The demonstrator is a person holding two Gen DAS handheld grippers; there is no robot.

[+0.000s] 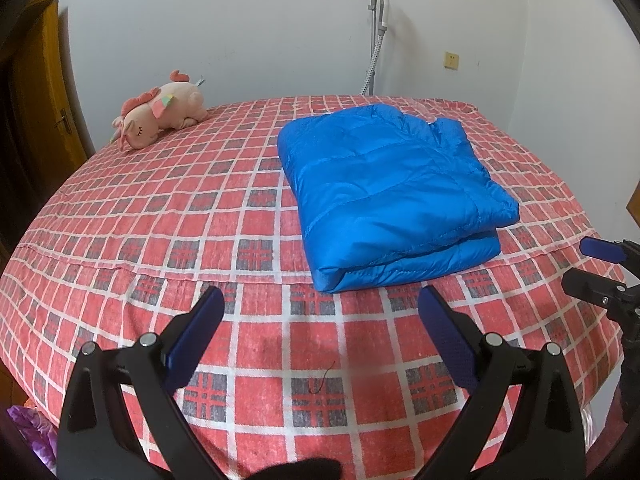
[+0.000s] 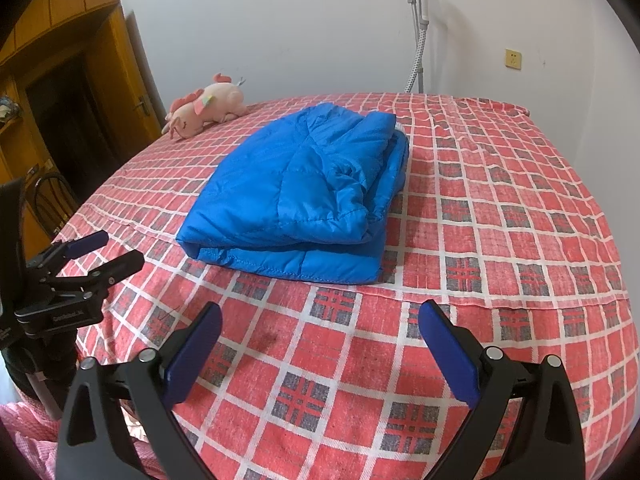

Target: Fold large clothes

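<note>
While it fills most of both views, the bed [image 1: 160,208] carries a red, white and grey checked cover, smooth apart from a seam line across its near part. Blue quilted jacket [image 1: 392,196]: folded into a thick rectangular bundle of stacked layers, lying flat on the bed toward 1 o'clock in the left wrist view and toward 12 o'clock in the right wrist view, touched by neither tool. Left hand-held gripper [image 1: 322,312]: fingers spread wide apart, holding nothing, poised over the near edge of the bed at 6 o'clock. Right hand-held gripper [image 2: 320,330]: fingers likewise spread, holding nothing, also at 6 o'clock and well short of the jacket. Pink plush toy [image 1: 160,114]: lying on its side at the bed's far corner, 10 o'clock, well apart from the jacket. Garment steamer pole [image 1: 376,28]: upright against the white wall beyond the bed, 12 o'clock. Wall socket [image 1: 452,60]: beige, at 1 o'clock.
</note>
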